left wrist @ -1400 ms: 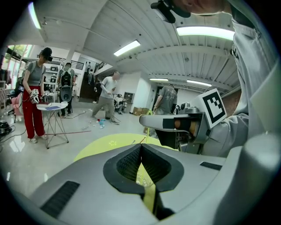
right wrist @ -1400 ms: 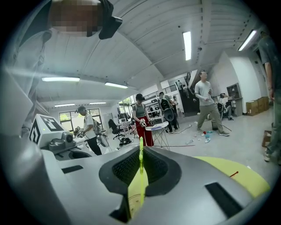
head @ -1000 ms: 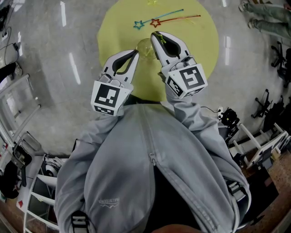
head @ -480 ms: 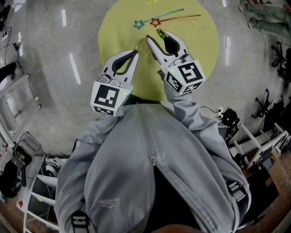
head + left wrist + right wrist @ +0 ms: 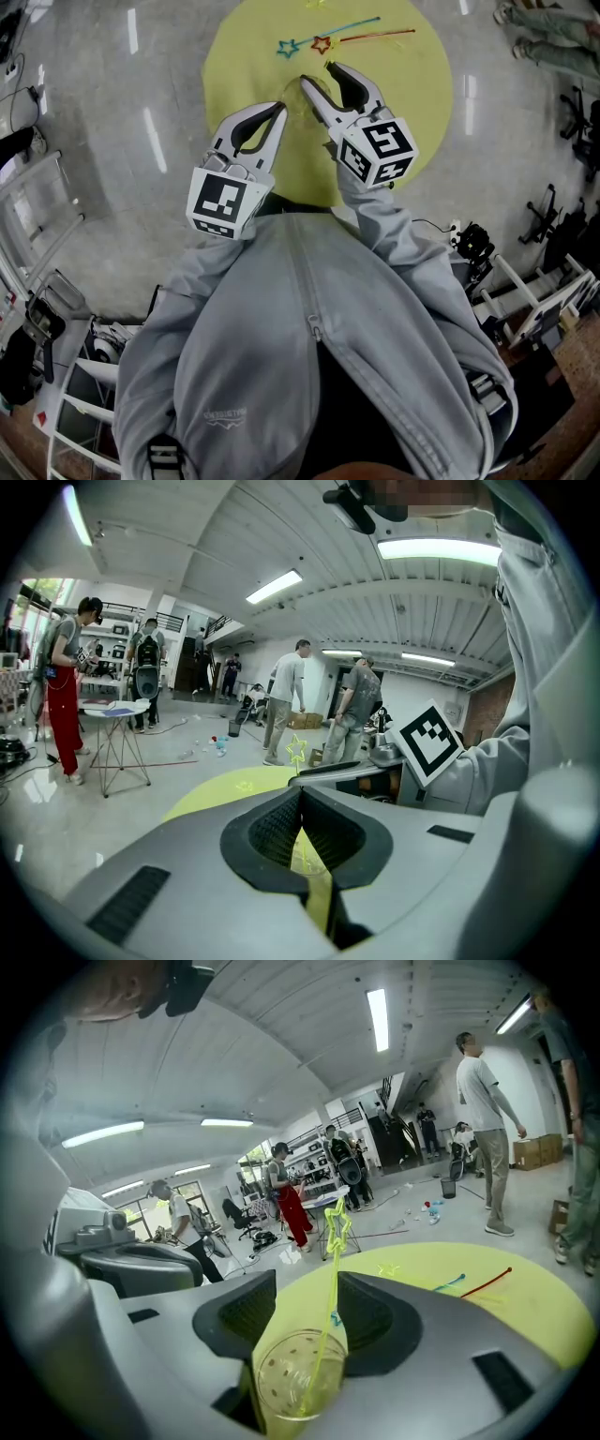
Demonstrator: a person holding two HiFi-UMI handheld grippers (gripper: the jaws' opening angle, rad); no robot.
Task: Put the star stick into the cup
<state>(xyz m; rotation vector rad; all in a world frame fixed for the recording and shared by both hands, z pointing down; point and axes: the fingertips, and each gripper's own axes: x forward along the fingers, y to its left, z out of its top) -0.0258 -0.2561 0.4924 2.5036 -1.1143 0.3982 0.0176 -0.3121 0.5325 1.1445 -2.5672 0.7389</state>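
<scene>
Head view, with the two gripper views. A round yellow tabletop (image 5: 234,56) stands on a grey floor, and both grippers reach over its near half.

Left: the left gripper (image 5: 278,109), with its marker cube (image 5: 225,199) toward the wearer, points at the near-centre of the tabletop. Its jaws are brought together. The left gripper view shows a thin, clear, dotted wall pinched between the pads, which is the side of the clear plastic cup (image 5: 281,1372).

Centre: the cup stands upright on the tabletop between the two grippers, toward the near edge. The yellow star stick (image 5: 325,1313) is in the cup. Its lower end rests on the cup's bottom, its shaft leans on the rim, and its star head rises well above the rim.

Right: the right gripper (image 5: 319,75), with its marker cube (image 5: 378,150) behind it, sits just beside the left one. Its jaws have just been opening and now stand wide apart. The cup and the shaft of the stick lie between them, and neither pad presses on the stick.

Far edge, right of centre: a blue star stick (image 5: 333,33) and a red star stick (image 5: 367,37) lie flat and close together, with their star heads side by side and their shafts running right.

Foreground: the wearer's grey jacket (image 5: 309,356).
</scene>
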